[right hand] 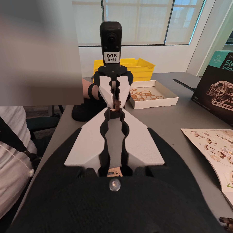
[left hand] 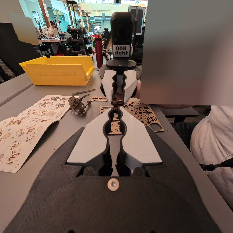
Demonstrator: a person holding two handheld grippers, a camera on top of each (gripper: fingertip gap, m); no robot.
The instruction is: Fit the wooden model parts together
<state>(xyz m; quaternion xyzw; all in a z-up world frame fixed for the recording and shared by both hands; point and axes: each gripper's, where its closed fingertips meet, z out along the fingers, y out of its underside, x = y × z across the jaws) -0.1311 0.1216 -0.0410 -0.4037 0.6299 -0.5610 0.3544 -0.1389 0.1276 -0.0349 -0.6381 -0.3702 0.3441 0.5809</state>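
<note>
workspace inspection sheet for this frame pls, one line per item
Surface: grey table, bare in places.
Job's things: small wooden parts pinched between both grippers' tips; half-built model; cut-out sheet; open instruction booklet.
Clutter: yellow bin; white tray of rubber bands; kit box.
Grippers: left gripper and right gripper face tip to tip.
Cables: nothing seen.
Surroundings: windows; workshop.
</note>
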